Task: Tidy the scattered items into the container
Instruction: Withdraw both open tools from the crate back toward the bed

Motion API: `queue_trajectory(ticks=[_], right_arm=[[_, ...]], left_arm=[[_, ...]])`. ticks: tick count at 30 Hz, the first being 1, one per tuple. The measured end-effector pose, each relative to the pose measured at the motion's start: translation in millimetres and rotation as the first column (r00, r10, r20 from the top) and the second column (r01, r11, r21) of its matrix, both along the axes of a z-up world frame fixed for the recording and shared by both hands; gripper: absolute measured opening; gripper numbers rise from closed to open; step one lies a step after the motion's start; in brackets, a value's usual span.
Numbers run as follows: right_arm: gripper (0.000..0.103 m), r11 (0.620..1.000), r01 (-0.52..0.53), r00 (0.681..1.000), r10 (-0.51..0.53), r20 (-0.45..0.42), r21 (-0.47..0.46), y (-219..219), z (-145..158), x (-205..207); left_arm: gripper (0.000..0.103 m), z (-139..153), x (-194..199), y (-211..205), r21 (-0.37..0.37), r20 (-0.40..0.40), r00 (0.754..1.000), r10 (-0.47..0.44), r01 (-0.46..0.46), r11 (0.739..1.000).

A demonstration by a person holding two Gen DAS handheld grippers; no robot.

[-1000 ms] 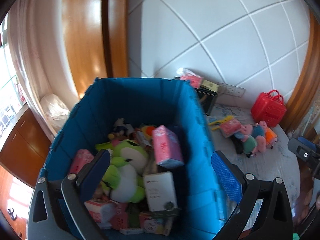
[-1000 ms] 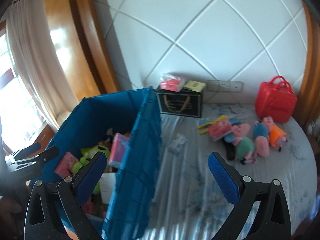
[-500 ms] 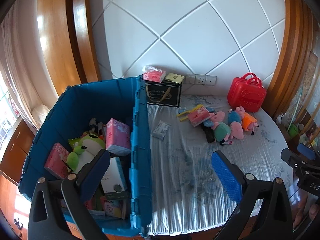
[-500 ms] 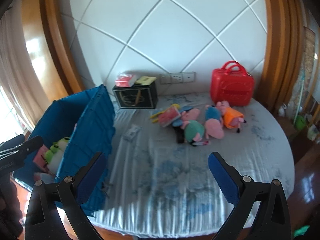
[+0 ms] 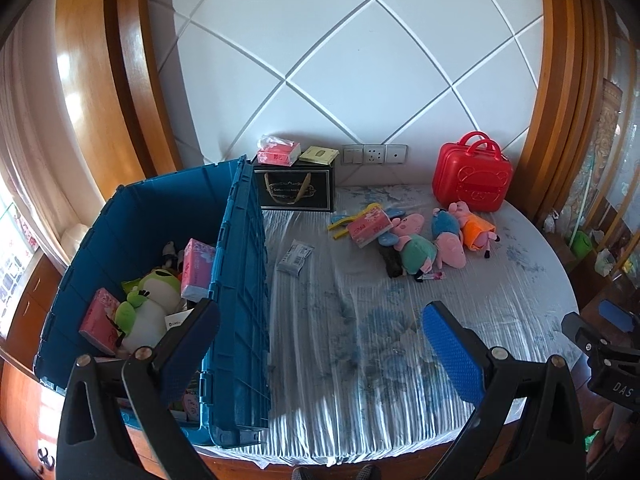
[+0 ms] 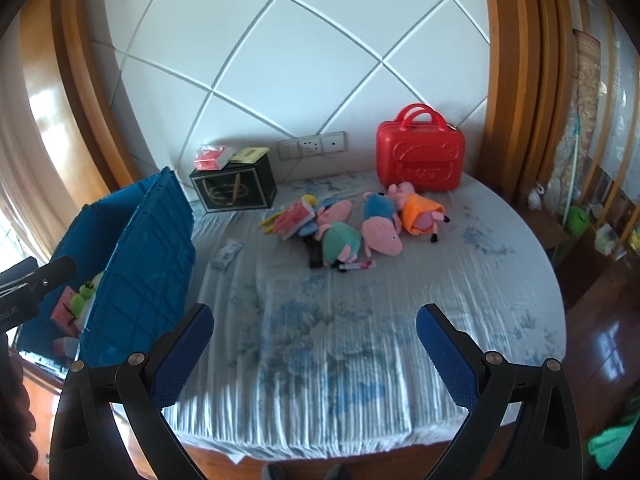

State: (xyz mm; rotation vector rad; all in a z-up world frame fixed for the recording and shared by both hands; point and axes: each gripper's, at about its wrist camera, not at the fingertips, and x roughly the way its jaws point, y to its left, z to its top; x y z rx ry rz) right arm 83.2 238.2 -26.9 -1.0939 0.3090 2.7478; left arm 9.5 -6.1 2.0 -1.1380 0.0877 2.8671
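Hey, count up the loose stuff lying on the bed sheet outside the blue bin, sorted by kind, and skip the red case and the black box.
Pig plush toys: 4
Pink tissue packs: 1
Flat white packets: 1
Yellow clips: 1
Small pink tubes: 1
Total: 8; anything hidden under the pile is not counted.

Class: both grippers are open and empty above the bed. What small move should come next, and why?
Probably move the left gripper forward toward the small grey packet: it lies alone on the bed, nearest the blue crate, still outside it.
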Motion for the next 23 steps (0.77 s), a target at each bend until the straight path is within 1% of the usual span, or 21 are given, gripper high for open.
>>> queue_trajectory(ticks=[3, 6, 10, 16, 20, 23], right_arm=[[0.103, 1.0, 0.003, 1.0, -0.003, 0.002, 0.0, 1, 0, 1], [0.103, 1.0, -0.002, 1.0, 0.002, 0.002, 0.011, 0, 0, 2], [0.103, 1.0, -0.006, 1.0, 0.006, 0.002, 0.012, 0, -1, 0], [0.103, 1.0, -0.012, 1.0, 0.012, 0.002, 0.016, -5, 1, 1], [0.103, 1.0, -0.014, 1.0, 0.014, 0.0, 0.019, -9, 2, 4], [0.103, 1.0, -0.015, 1.0, 0.015, -0.001, 0.021, -10, 3, 5]], left_arm=[[0.103, 0, -1, 0, 0.003, 0.009, 1.0, -0.004, 0.004, 1.0], [0.103, -1, -1, 0, 0.002, 0.009, 1.0, 0.012, -0.012, 1.0], [0.103, -3, -3, -3, 0.006, 0.031, 0.999, 0.023, -0.023, 1.0], [0.103, -1, 2, -6, -0.006, 0.005, 0.999, 0.037, -0.037, 0.999], [0.103, 1, 5, -8, 0.009, 0.001, 1.0, 0.028, -0.028, 1.0], [0.103, 2, 7, -8, 0.003, -0.005, 1.0, 0.026, -0.026, 1.0]])
